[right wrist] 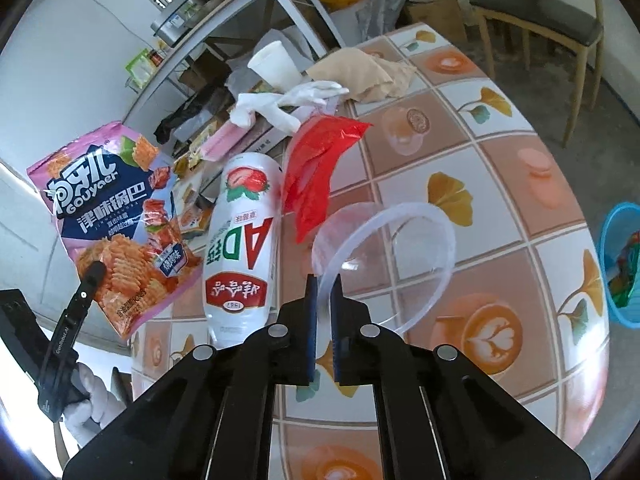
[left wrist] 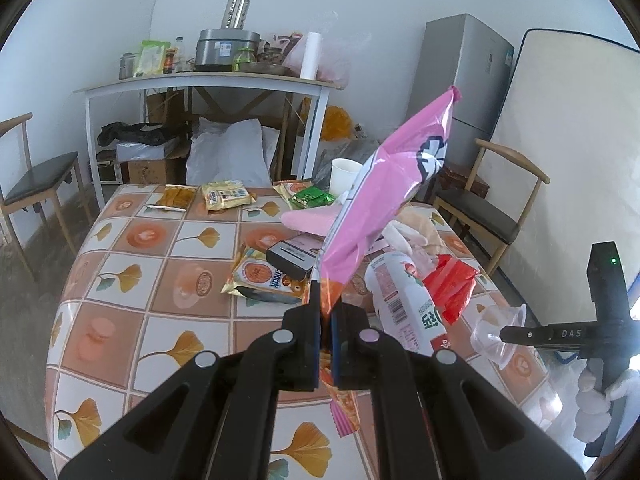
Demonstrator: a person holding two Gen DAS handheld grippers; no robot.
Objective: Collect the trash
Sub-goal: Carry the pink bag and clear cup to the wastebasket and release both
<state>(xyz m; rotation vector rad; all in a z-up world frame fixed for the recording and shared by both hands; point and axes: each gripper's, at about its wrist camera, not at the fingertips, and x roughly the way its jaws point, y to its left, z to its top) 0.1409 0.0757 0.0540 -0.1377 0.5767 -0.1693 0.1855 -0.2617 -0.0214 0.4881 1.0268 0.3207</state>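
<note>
My left gripper is shut on the bottom edge of a pink snack bag, which stands up above the table. The right wrist view shows the same snack bag hanging at the left from the left gripper. My right gripper is shut on the rim of a clear plastic cup, held over the table. That clear cup and the right gripper appear at the right of the left wrist view. A white drink bottle lies beside a red plastic bag.
The tiled table also bears several snack packets, a white paper cup, a white glove and a beige cloth. A blue bin with wrappers stands off the table's right side. Chairs flank the table.
</note>
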